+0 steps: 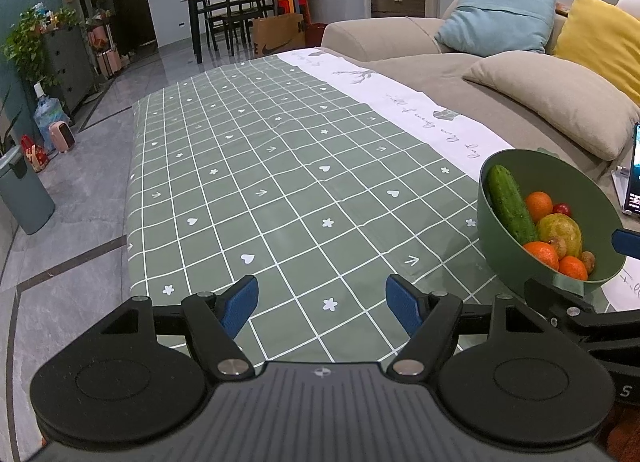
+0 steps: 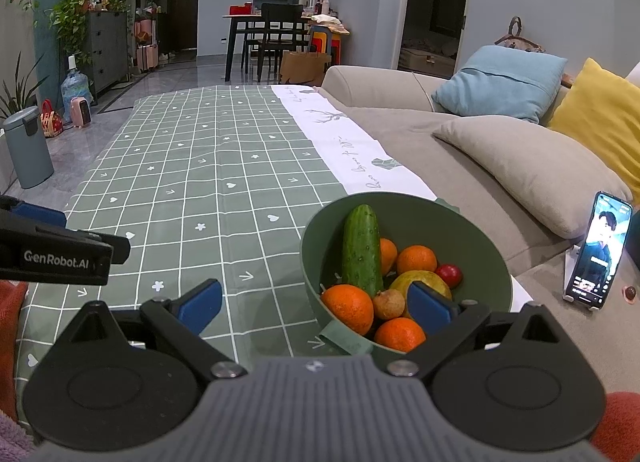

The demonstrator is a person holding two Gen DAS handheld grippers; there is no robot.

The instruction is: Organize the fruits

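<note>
Left gripper [image 1: 322,304] is seen released, jaws wide, with only the green checked cloth [image 1: 256,166] of the surface between them. Right gripper [image 2: 316,302] is likewise spread wide and released; its right pad [image 2: 430,304] is seen in front of the bowl's contents, its left pad over the cloth. Contact with any fruit cannot be told.

Bowl [image 2: 316,246] (green, round) stands on the surface at the edge beside the sofa [image 2: 460,150]. In it are seen a cucumber [image 2: 362,248] leaning upright, several oranges [image 2: 348,308], a yellow-green fruit [image 2: 416,278], a small red fruit [image 2: 449,275] and a small brown one [image 2: 389,304].

View differences:
- Right wrist view looks straight into the bowl; the left wrist view catches it only at the right edge [image 1: 504,254].
- A phone [image 2: 598,250] propped on a stand on the sofa is shown whole in the right view (screen lit); the left view shows only a sliver.
- The left gripper's arm enters the right view at the left edge.
- A grey bin [image 1: 24,198] on the floor shows in both views.
</note>
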